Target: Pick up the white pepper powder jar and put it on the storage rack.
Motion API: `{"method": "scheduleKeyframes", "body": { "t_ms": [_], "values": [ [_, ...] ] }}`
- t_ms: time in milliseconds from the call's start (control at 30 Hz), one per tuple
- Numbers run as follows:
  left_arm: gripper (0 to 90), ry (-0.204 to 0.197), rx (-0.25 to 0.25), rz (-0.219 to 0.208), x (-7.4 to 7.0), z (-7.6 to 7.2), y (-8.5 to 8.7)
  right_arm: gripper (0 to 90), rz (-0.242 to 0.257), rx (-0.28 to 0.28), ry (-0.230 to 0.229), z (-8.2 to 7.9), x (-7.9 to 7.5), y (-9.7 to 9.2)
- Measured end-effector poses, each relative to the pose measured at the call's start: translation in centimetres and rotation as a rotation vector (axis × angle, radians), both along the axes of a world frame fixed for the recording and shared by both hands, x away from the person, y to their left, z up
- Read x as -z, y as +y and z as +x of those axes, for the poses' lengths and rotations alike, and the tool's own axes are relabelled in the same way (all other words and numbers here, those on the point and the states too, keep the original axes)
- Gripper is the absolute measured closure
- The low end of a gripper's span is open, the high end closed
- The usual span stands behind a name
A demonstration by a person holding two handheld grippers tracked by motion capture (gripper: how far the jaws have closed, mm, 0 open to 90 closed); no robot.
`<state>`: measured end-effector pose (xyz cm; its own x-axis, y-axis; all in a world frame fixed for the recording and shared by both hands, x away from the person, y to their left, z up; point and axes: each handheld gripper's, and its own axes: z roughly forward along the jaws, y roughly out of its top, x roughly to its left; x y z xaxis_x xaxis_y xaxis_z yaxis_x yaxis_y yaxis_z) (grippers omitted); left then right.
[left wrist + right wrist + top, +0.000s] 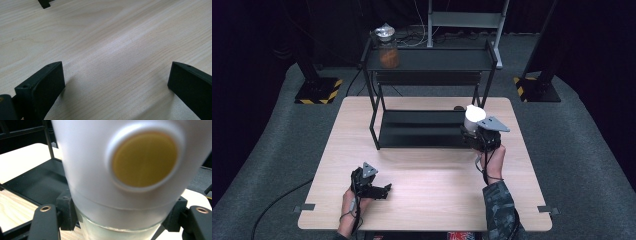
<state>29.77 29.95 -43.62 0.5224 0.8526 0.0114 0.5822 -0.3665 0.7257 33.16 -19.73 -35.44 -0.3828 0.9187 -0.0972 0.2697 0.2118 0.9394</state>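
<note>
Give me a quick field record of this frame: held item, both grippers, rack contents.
held item: white bottle with a round yellow disc, clear lower part
right gripper: shut on the white bottle, at the rack's lower shelf, right end
left gripper: open, nothing between the jaws, low over the table
rack: black, two shelves
top shelf: jar with orange contents, left end

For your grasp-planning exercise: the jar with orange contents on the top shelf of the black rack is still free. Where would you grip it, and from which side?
Grip the jar around its round glass body, below the crinkled silver lid. It stands upright at the left end of the rack top shelf, so come in level from the front, probably with the open left gripper, jaws either side of the body.
</note>
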Motion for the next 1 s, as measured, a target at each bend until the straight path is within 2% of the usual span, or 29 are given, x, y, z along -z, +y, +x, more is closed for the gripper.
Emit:
{"method": "scheduleKeyframes", "body": {
  "t_ms": [1000],
  "values": [
    [0.3, -0.005, 0.001, 0.003, 0.0, -0.1, -0.1, 29.6, -0.012, -0.01, -0.041, 0.5, -3.6, -0.3]
  ]
}}
